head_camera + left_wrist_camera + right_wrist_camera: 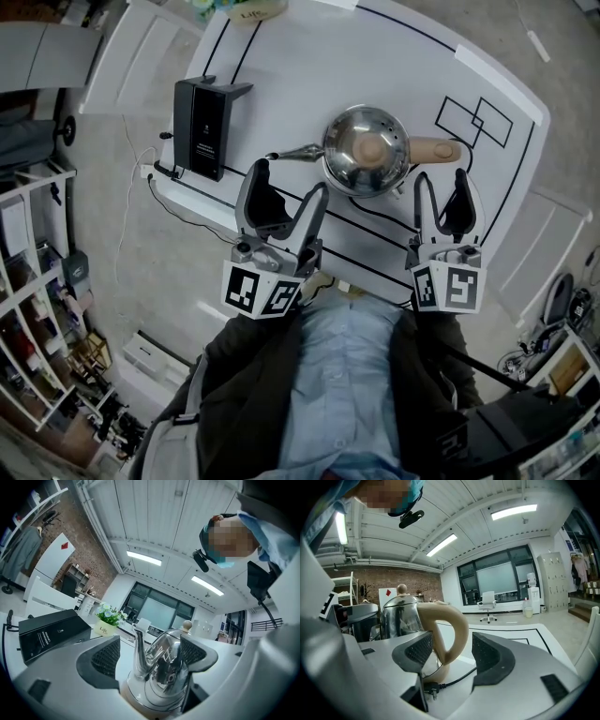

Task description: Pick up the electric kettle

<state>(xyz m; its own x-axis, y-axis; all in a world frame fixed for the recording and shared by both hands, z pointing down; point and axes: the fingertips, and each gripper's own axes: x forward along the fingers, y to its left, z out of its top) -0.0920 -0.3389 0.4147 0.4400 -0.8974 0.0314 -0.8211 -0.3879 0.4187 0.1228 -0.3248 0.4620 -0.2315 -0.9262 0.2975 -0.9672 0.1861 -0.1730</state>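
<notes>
A shiny steel electric kettle [366,150] with a beige handle [436,150] and a thin spout [295,153] stands on the white table [309,56]. My left gripper [289,183] is open, just short of the spout side, with nothing between its pads. In the left gripper view the kettle [161,667] sits straight ahead beyond the open left gripper [149,653]. My right gripper [441,178] is open too, just short of the handle. Ahead of the open right gripper [451,651] in its own view rises the handle [450,625], untouched.
A black box [202,127] stands at the table's left edge with cables hanging off beside it. A black power cord and plug [429,686] lie by the kettle's base. A small potted plant [108,620] is at the far edge. Black lines mark the tabletop.
</notes>
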